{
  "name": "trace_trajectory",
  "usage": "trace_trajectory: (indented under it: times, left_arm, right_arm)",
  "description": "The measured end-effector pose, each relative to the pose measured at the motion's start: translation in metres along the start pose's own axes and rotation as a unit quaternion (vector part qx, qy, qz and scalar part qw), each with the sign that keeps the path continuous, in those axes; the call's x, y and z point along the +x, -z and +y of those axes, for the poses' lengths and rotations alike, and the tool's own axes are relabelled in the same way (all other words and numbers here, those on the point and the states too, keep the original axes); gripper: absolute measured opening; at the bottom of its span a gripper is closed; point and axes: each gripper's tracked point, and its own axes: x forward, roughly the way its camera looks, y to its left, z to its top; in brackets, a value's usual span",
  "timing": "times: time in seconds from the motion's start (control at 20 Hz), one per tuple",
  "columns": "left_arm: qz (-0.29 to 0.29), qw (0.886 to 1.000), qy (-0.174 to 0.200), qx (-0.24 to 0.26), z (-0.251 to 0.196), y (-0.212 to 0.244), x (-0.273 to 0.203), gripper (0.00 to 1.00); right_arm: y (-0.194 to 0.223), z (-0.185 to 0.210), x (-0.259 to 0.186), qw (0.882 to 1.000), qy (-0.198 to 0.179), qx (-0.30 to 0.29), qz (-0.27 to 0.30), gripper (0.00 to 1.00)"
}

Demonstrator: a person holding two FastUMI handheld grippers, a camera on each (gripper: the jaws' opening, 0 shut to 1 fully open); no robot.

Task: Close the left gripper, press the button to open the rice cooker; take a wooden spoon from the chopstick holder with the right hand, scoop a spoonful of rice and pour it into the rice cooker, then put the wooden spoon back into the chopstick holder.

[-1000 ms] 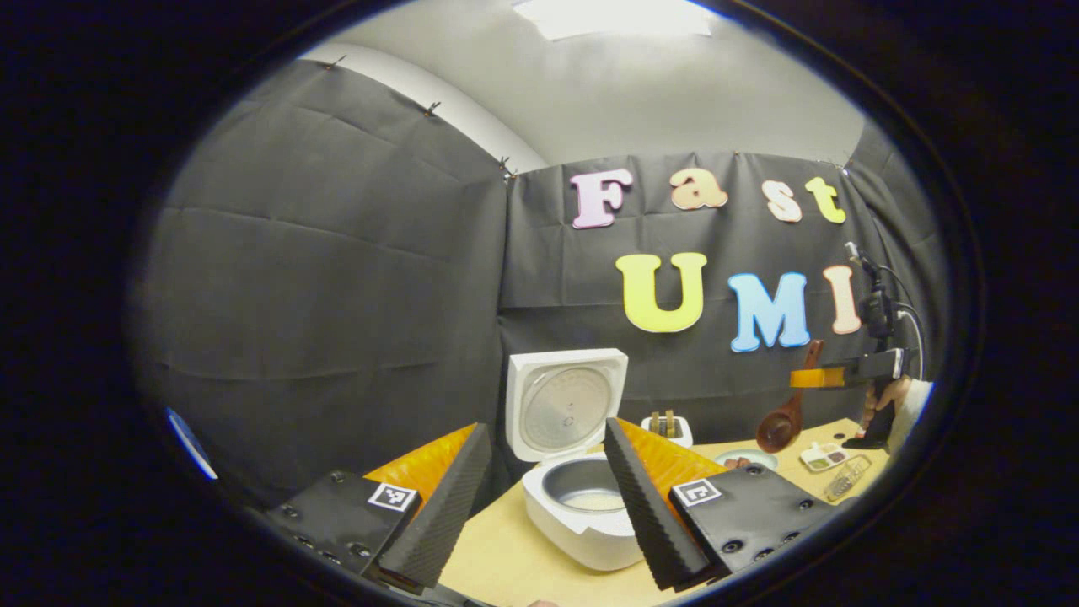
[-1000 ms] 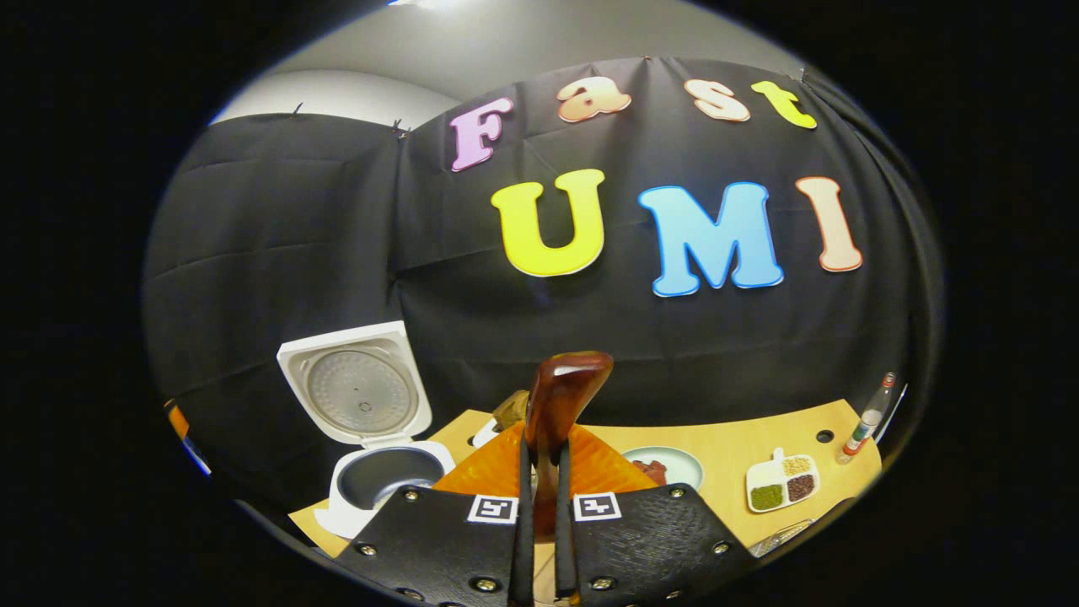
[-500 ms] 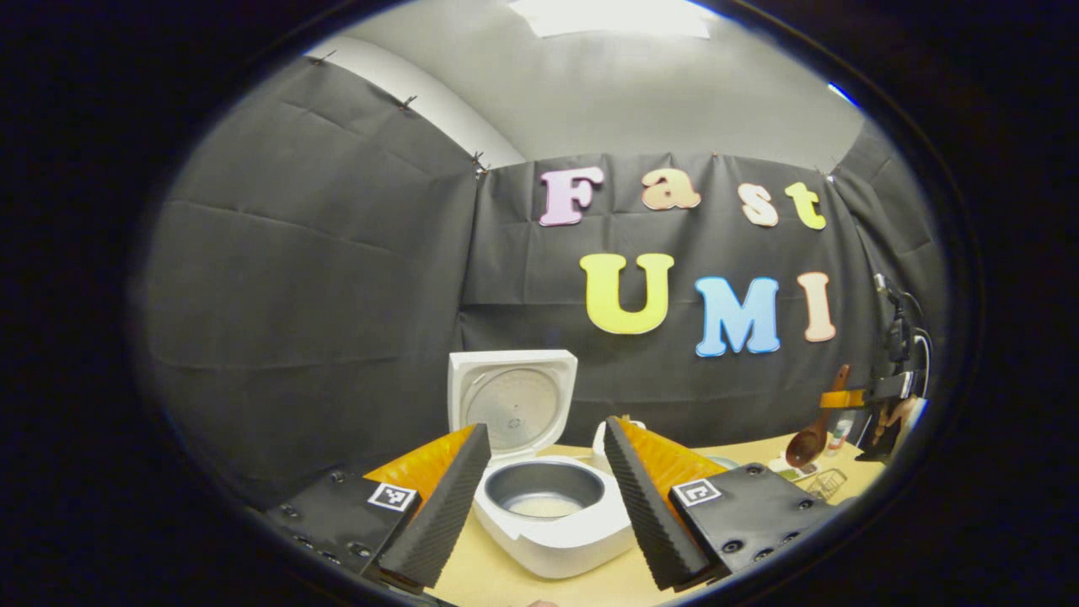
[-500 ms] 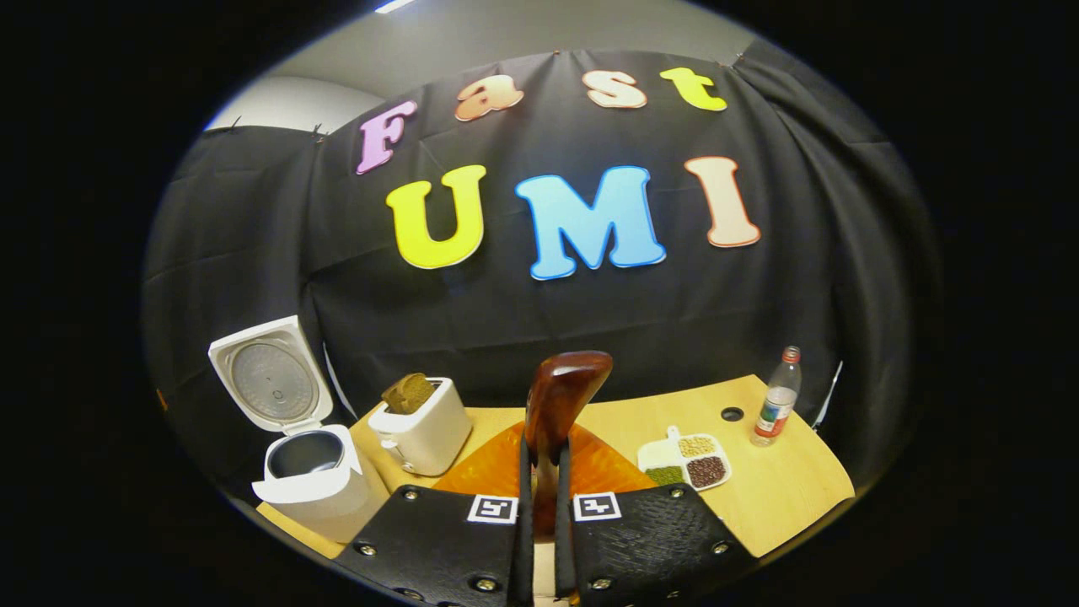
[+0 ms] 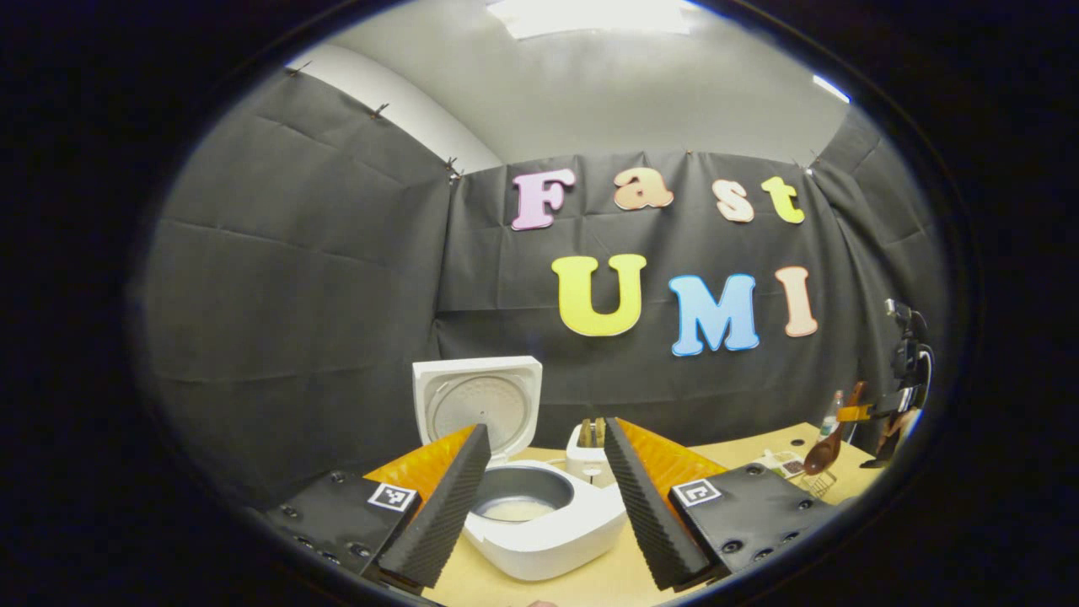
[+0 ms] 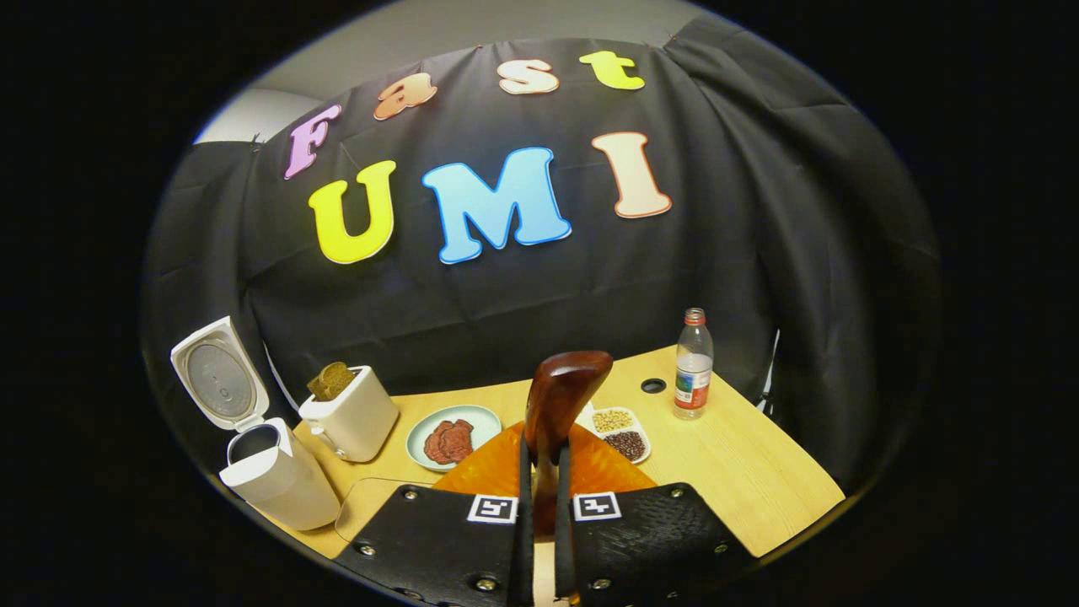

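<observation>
Left gripper [image 5: 539,497] hangs with fingers [image 5: 447,506] spread wide, nothing between the pads. Cooker [image 5: 539,523] sits on the table [image 5: 607,582] right past the fingertips, seen through the gap between them; lid [image 5: 476,403] stands open and upright behind the pot, above the left finger's tip. Pot [image 5: 518,497] has a pale layer at the bottom, looks like rice. Toaster [image 5: 587,447] just behind the cooker, beside the right finger's tip. Far off to the right of the right finger, the other gripper and a hand [image 5: 895,421] hold the spoon [image 5: 824,451] up over the table's far end, bowl end down.

Right gripper [image 6: 539,472] is clamped on the spoon [image 6: 560,405]: both fingers [image 6: 455,539] press its handle between them, and the dark wooden end sticks up past the fingertips, tilted slightly right. Cannot tell whether rice is in it. Cooker [image 6: 270,472] far left of the fingers, at the table edge, lid [image 6: 217,379] open. Toaster [image 6: 350,417] with bread next to it. Plate [image 6: 417,434] with red slices just left of the spoon. Divided dish [image 6: 620,434] of grains just right of the spoon, partly behind it. Bottle [image 6: 693,364] farther right, upright, near a hole [image 6: 652,385] in the table [image 6: 742,472].
</observation>
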Motion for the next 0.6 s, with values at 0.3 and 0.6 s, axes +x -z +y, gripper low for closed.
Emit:
trace_trajectory:
  times: [0.3, 0.6]
  left_arm:
    - [0.0, 1.0, 0.01, 0.012, -0.017, -0.006, 0.001, 0.98]
    - [-0.001, 1.0, 0.01, 0.023, -0.021, -0.007, -0.002, 0.98]
  right_arm:
    - [0.036, -0.023, 0.001, 0.999, 0.011, 0.026, 0.034, 0.1]
    - [0.069, -0.024, 0.005, 0.996, -0.01, 0.058, 0.071, 0.12]
